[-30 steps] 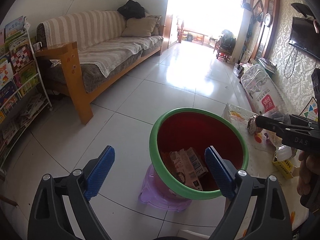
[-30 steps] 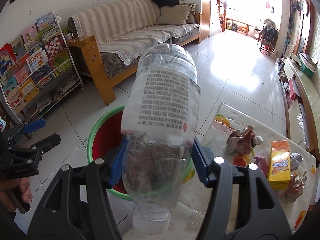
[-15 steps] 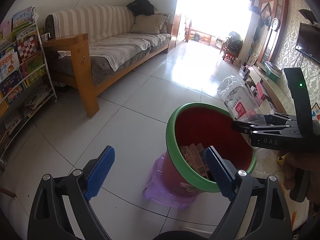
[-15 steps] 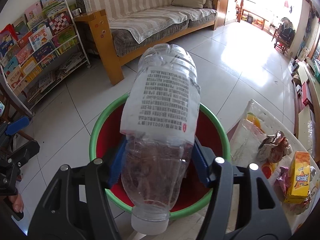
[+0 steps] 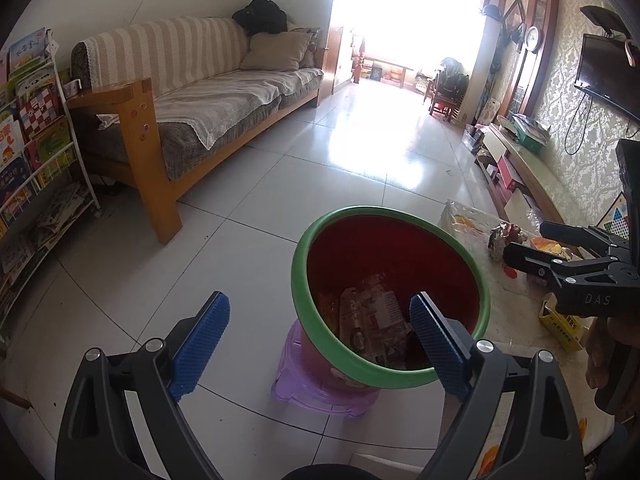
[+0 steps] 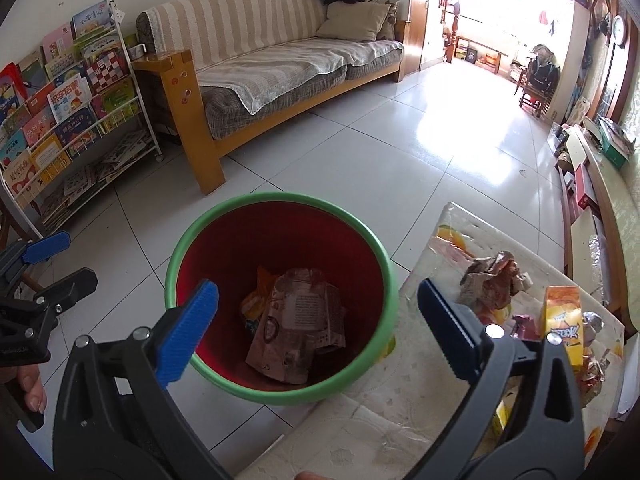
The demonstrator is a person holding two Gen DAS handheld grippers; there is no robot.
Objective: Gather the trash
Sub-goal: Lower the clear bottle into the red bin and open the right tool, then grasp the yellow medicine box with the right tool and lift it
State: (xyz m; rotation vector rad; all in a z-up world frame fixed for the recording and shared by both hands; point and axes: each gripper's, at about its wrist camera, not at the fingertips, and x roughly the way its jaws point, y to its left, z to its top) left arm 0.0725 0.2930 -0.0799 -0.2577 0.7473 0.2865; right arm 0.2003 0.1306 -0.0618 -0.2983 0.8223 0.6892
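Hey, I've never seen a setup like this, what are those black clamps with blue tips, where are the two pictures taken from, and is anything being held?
No robot here: a person holds a hand-operated black clamp in each hand, and each has a fisheye camera looking along its blue fingers. One picture looks out from the left gripper, the other from the right gripper. Both are open and empty; the right gripper's jaws have just been opening, with nothing between them. Below them stands a red bin with a green rim on a purple plastic stool, with wrappers and a crumpled clear bottle inside. Beside it, a table with a patterned cover carries a crumpled paper ball and an orange carton.
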